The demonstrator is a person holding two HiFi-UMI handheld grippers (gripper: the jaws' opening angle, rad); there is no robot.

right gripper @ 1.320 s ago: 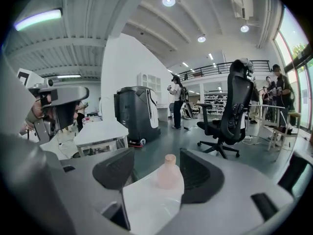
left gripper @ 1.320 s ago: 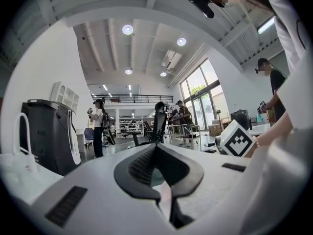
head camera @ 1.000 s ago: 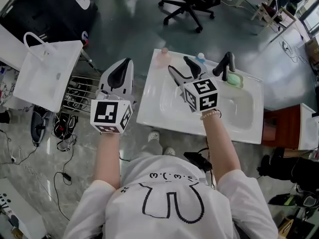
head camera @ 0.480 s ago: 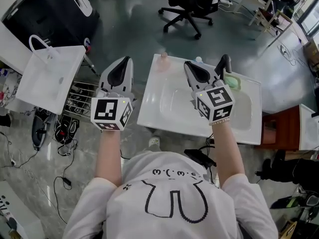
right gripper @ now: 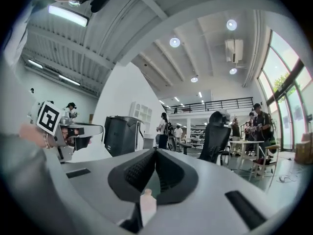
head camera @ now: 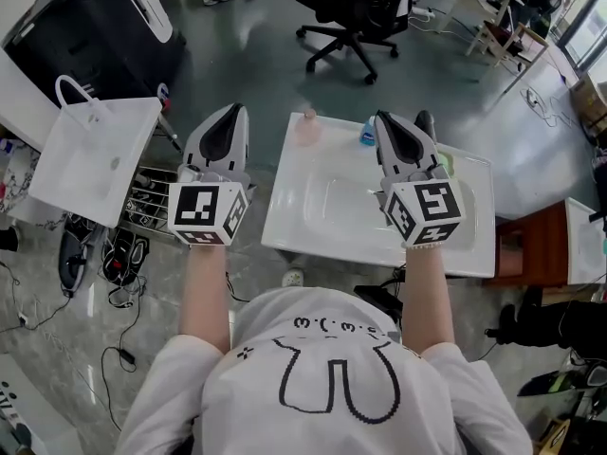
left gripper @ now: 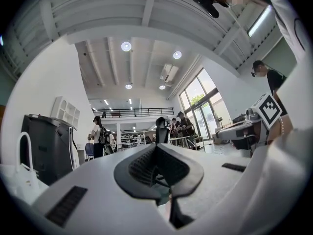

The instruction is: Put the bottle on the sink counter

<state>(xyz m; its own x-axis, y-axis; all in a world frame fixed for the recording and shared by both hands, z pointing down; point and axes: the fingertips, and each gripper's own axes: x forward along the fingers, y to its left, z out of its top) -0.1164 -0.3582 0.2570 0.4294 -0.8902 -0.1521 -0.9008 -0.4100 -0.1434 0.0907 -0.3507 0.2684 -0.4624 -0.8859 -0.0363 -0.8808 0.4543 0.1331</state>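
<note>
Right gripper (head camera: 389, 126) higher, jaws together; ceiling lights (right gripper: 174, 42) in gripper views only

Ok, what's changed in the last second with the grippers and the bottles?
The right gripper went from open jaws to shut on nothing and lifted away from the white sink. The left gripper stayed shut beside the sink; the small blue-capped bottle and pale pink bottle stayed on its back edge.

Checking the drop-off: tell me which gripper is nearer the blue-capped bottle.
Right. The right gripper is just right of the blue-capped bottle; the left gripper is beyond the left edge of the sink.
</note>
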